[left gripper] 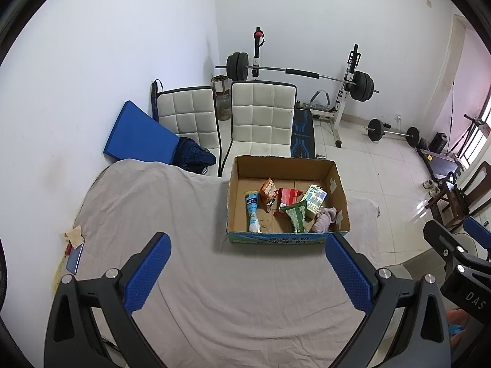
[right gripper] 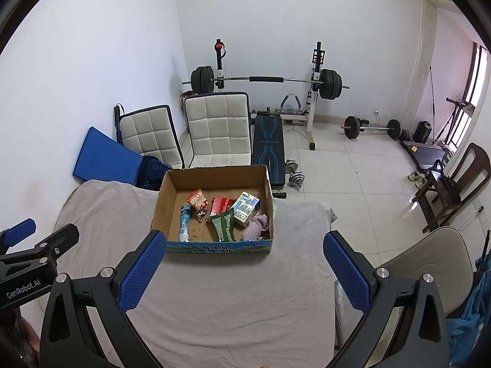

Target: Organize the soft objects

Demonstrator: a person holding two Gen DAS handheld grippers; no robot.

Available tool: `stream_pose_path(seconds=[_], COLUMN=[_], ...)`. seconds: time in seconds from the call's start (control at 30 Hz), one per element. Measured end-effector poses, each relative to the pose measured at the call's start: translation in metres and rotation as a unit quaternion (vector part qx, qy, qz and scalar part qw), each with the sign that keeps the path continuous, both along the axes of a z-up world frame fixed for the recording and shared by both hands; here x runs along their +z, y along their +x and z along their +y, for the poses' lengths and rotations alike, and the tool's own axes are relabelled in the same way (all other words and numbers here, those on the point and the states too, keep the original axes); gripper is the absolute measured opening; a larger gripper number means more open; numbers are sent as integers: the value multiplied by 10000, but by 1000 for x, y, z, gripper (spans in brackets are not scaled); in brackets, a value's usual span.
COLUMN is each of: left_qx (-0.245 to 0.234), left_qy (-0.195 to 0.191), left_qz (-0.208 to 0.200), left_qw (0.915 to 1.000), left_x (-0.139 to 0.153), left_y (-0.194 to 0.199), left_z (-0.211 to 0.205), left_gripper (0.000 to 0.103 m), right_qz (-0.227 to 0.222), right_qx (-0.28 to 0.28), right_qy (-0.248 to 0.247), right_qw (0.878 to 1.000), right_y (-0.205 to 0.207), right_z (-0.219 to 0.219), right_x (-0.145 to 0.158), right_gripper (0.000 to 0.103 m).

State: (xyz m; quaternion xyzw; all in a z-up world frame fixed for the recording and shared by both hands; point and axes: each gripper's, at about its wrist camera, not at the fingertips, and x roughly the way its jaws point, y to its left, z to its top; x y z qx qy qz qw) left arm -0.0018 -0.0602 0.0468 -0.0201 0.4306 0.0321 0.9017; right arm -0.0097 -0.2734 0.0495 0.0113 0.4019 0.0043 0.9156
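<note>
Grey-sheeted table (left gripper: 184, 214), cardboard box (left gripper: 337, 184) of soft packets ahead of both empties: left gripper (left gripper: 248, 271) and right gripper (right gripper: 244, 268) spread wide; dumbbell (right gripper: 294, 171) only in right view.

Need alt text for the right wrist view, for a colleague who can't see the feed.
The open right gripper hovers above a grey cloth-covered table, facing an open cardboard box holding a blue tube, snack packets, a carton and a pale purple cloth. The left gripper shows at the left edge. Behind are two white chairs and a barbell rack.
</note>
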Motion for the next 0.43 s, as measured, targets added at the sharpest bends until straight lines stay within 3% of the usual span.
stream_pose_path(seconds=[0.43], left_qx=[13], left_qy=[9], left_qz=[7], left_qw=[10000], left_x=[1], left_y=[0], left_z=[2], left_gripper=[103], right_qz=[4], right_qx=[-6], right_qy=[44], right_qw=[10000], right_y=[-1], right_z=[-2], right_x=[2], right_gripper=[103])
